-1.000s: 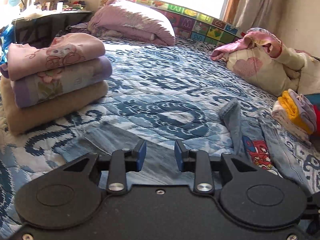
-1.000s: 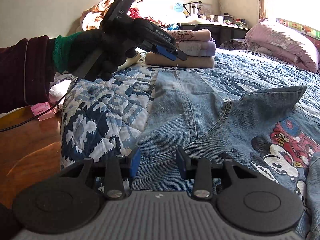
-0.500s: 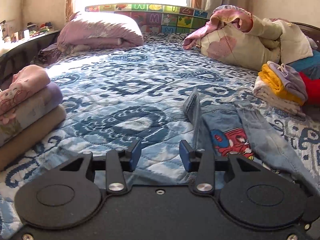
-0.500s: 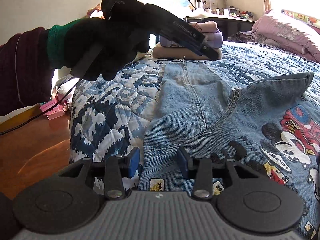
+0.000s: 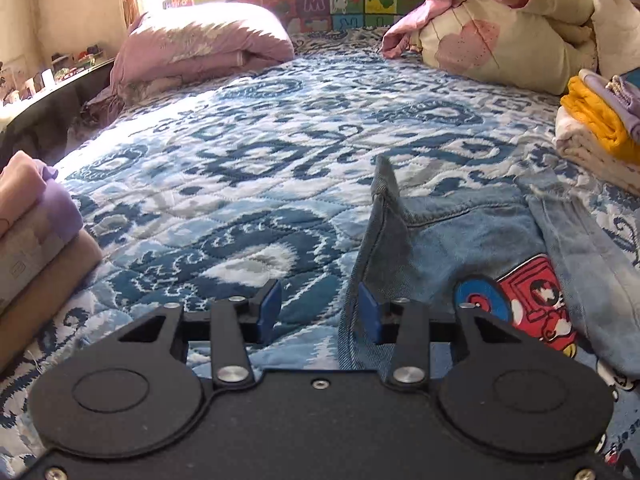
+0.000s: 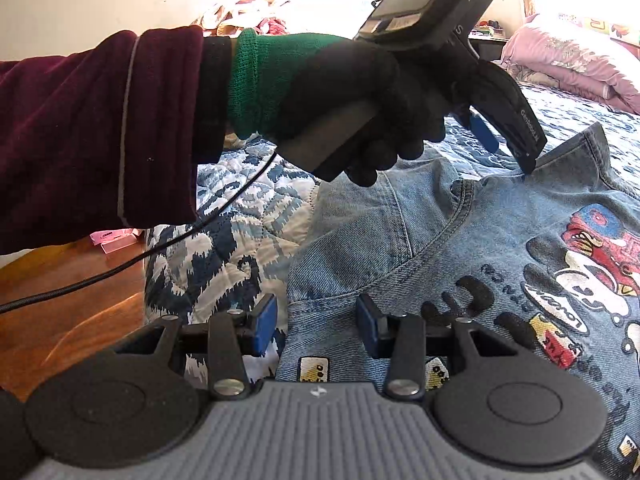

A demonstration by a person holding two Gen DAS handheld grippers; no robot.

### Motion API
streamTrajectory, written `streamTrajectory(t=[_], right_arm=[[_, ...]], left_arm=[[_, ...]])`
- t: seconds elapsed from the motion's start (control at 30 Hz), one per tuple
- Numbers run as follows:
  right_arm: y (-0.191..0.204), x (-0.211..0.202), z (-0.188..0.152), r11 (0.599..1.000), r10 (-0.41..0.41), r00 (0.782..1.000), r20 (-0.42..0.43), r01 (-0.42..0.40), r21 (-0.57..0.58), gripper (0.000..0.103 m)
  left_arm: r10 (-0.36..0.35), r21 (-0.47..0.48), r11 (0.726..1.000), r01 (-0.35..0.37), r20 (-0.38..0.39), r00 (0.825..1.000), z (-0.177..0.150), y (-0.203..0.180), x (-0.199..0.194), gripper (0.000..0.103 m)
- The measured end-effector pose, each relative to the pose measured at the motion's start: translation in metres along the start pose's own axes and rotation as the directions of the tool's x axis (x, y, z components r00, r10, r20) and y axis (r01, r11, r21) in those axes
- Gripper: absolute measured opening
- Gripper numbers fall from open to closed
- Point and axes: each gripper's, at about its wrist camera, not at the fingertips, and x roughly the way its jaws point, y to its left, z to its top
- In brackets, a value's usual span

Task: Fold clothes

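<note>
Denim jacket (image 6: 460, 240) lies spread on the blue patterned quilt (image 5: 248, 184), printed side up, collar raised. Left gripper (image 5: 318, 312), fingers apart, sits at the jacket's collar edge; its right pad touches the upright denim fold. Right gripper (image 6: 316, 320), fingers apart, straddles the jacket's near hem. Folded stack (image 5: 28, 232) lies left of the jacket, well apart

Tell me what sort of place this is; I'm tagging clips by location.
Most likely a home bedroom: a blue-and-white patterned quilted bedspread covers a bed, a pink pillow lies at its head, and folded laundry, including a yellow garment, is stacked at the side.
</note>
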Motion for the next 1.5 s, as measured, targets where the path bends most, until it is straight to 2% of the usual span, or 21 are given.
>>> streamTrajectory(t=[0.03, 0.07, 0.17, 0.2, 0.23, 0.27, 0.3, 0.33, 0.4, 0.67, 0.77, 0.9, 1.07, 1.13, 1.2, 1.23, 1.3, 1.33, 1.43, 1.5], right_arm=[[0.000, 0.000, 0.000, 1.000, 0.000, 1.000, 0.000, 0.000, 0.000, 0.046], [0.001, 0.000, 0.000, 1.000, 0.000, 1.000, 0.000, 0.000, -0.001, 0.046], [0.002, -0.001, 0.001, 1.000, -0.006, 1.000, 0.001, 0.006, -0.009, 0.046], [0.002, -0.001, 0.001, 1.000, -0.005, 1.000, 0.002, 0.005, -0.009, 0.046], [0.001, -0.002, 0.001, 1.000, -0.004, 1.000, 0.003, 0.004, -0.006, 0.046], [0.001, -0.002, 0.001, 1.000, -0.004, 1.000, 0.005, 0.004, -0.002, 0.046], [0.000, -0.001, 0.001, 1.000, -0.003, 1.000, 0.006, 0.003, 0.001, 0.046], [0.000, -0.001, 0.001, 1.000, -0.004, 1.000, 0.008, 0.004, 0.004, 0.046], [-0.001, -0.002, 0.001, 1.000, -0.005, 1.000, 0.010, 0.005, 0.007, 0.046], [-0.005, -0.011, 0.007, 0.999, -0.018, 0.999, 0.045, 0.017, 0.033, 0.050], [-0.011, -0.024, 0.011, 0.997, -0.033, 0.994, 0.102, 0.026, 0.067, 0.050], [-0.021, -0.035, 0.011, 0.993, -0.058, 0.988, 0.145, 0.042, 0.109, 0.053], [-0.028, -0.029, 0.010, 0.987, -0.098, 0.984, 0.147, 0.077, 0.139, 0.053], [-0.030, -0.025, 0.009, 0.987, -0.099, 0.986, 0.134, 0.080, 0.140, 0.054], [-0.030, -0.021, 0.008, 0.987, -0.096, 0.988, 0.118, 0.080, 0.138, 0.054], [-0.030, -0.018, 0.008, 0.988, -0.096, 0.990, 0.108, 0.081, 0.135, 0.055], [-0.031, -0.014, 0.007, 0.989, -0.091, 0.992, 0.092, 0.079, 0.129, 0.055], [-0.031, -0.012, 0.007, 0.989, -0.091, 0.992, 0.086, 0.079, 0.127, 0.056], [-0.032, -0.011, 0.008, 0.988, -0.090, 0.992, 0.088, 0.078, 0.131, 0.056], [-0.031, -0.013, 0.008, 0.988, -0.095, 0.991, 0.092, 0.082, 0.129, 0.056]], left_arm=[[-0.027, -0.008, 1.000, 0.027, 0.032, 0.999, 0.005, -0.003, -0.004, 0.040], [-0.028, -0.018, 0.999, 0.028, 0.006, 1.000, 0.007, -0.002, 0.005, 0.041], [-0.010, -0.046, 0.999, 0.005, -0.119, 0.993, 0.013, 0.002, 0.043, 0.043], [-0.005, -0.055, 0.998, -0.004, -0.161, 0.987, 0.014, 0.003, 0.056, 0.043], [0.029, -0.073, 0.996, -0.047, -0.233, 0.972, 0.007, 0.009, 0.071, 0.050], [0.025, -0.118, 0.992, -0.053, -0.228, 0.973, 0.003, 0.015, 0.076, 0.051], [0.022, -0.143, 0.988, -0.053, -0.206, 0.978, 0.006, 0.016, 0.072, 0.049], [0.022, -0.161, 0.986, -0.053, -0.186, 0.982, 0.010, 0.015, 0.066, 0.041], [0.003, -0.139, 0.990, -0.013, -0.074, 0.997, 0.015, 0.005, 0.049, 0.039], [0.070, -0.266, 0.962, -0.056, 0.043, 0.997, 0.030, 0.028, 0.014, 0.037], [0.032, -0.256, 0.967, -0.015, 0.060, 0.998, 0.029, 0.039, 0.006, 0.037], [-0.044, -0.174, 0.983, 0.053, 0.059, 0.997, 0.030, 0.021, 0.012, 0.037], [-0.115, -0.129, 0.985, 0.118, 0.028, 0.993, 0.032, -0.003, 0.051, 0.035], [-0.071, -0.161, 0.985, 0.059, -0.071, 0.995, 0.032, 0.003, 0.081, 0.036], [-0.021, -0.191, 0.981, -0.015, -0.181, 0.983, 0.033, 0.010, 0.114, 0.045], [-0.035, -0.234, 0.972, -0.006, -0.173, 0.984, 0.034, 0.015, 0.121, 0.048], [-0.026, -0.252, 0.968, -0.018, -0.168, 0.986, 0.037, 0.022, 0.112, 0.042], [0.004, -0.225, 0.974, -0.036, -0.141, 0.990, 0.042, 0.017, 0.102, 0.037], [-0.007, -0.199, 0.980, 0.003, -0.022, 1.000, 0.048, 0.009, 0.074, 0.037], [-0.023, -0.166, 0.986, 0.013, -0.062, 0.998, 0.042, 0.001, 0.083, 0.037]])
